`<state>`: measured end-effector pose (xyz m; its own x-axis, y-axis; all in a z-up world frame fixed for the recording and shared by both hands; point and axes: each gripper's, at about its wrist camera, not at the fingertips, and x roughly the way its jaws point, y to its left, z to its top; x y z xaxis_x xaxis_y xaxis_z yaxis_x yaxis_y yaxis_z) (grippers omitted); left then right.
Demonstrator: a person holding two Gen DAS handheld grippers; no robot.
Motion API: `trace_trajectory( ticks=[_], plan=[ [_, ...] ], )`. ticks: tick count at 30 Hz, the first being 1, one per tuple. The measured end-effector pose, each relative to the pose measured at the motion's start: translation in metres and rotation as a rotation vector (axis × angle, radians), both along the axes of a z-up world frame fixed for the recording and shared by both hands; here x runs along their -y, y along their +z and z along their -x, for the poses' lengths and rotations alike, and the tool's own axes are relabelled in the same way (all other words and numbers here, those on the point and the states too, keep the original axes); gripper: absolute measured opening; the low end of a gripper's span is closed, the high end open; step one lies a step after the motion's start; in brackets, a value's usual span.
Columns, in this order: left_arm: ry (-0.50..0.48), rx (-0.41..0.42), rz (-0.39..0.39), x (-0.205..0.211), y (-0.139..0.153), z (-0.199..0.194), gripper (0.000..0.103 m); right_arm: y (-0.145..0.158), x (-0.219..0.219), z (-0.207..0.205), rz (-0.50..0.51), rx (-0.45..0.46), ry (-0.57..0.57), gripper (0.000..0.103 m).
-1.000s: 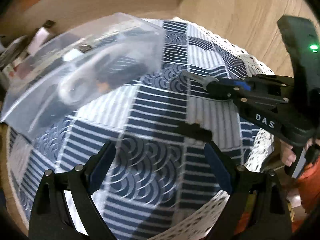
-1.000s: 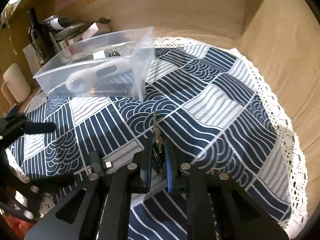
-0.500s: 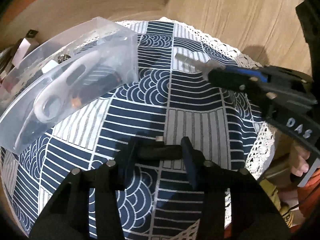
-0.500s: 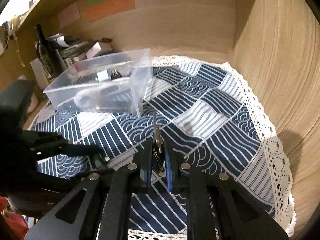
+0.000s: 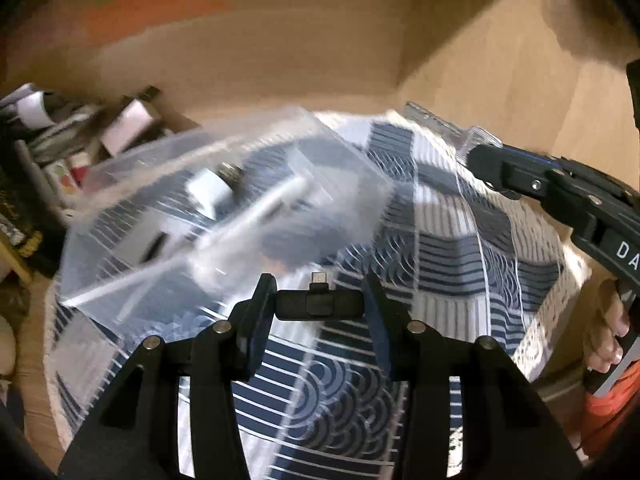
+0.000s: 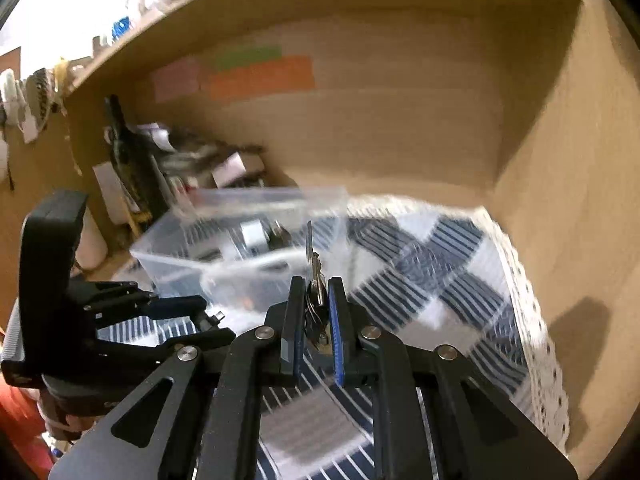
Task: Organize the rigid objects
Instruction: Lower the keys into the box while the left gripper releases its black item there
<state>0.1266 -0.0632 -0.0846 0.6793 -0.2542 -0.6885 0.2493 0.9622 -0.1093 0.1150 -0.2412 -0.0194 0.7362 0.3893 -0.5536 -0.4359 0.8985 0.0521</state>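
Note:
My left gripper [image 5: 318,294] is shut on a small black USB-C adapter [image 5: 318,305], held above the cloth just in front of the clear plastic bin [image 5: 224,216]. The bin holds a white opener-like tool, a white block and small metal parts. My right gripper [image 6: 314,300] is shut on a bunch of keys [image 6: 314,268], one key pointing up, raised beside the bin [image 6: 240,248]. The right gripper also shows at the right of the left wrist view [image 5: 480,152], its key [image 5: 432,118] sticking out. The left gripper shows at the left of the right wrist view [image 6: 204,316].
A blue and white patterned cloth [image 5: 460,240] with a lace edge covers the round table. Wooden walls [image 6: 400,120] close in behind and to the right. Bottles, boxes and clutter [image 6: 160,160] stand at the back left behind the bin.
My left gripper has closed on the black adapter and lifted it off the cloth. My right gripper has risen with the keys, toward the bin.

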Motion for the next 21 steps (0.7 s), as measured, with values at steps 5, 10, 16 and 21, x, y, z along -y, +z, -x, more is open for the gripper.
trace_trajectory(
  ticks=[5, 10, 16, 21],
  plan=[
    [0.062, 0.066, 0.027, -0.033, 0.025, -0.003, 0.044, 0.018, -0.022, -0.009, -0.004, 0.050, 0.035, 0.010],
    [0.111, 0.122, 0.038, -0.060, 0.046, -0.006, 0.044, 0.025, -0.045, -0.023, -0.002, 0.070, 0.071, 0.010],
    [0.153, 0.115, 0.050, -0.084, 0.047, -0.025, 0.044, 0.017, -0.068, -0.049, 0.001, 0.033, 0.106, 0.010],
    [0.163, 0.049, 0.035, -0.093, 0.027, -0.045, 0.044, -0.005, -0.081, -0.074, 0.019, -0.051, 0.118, 0.010]
  ],
)
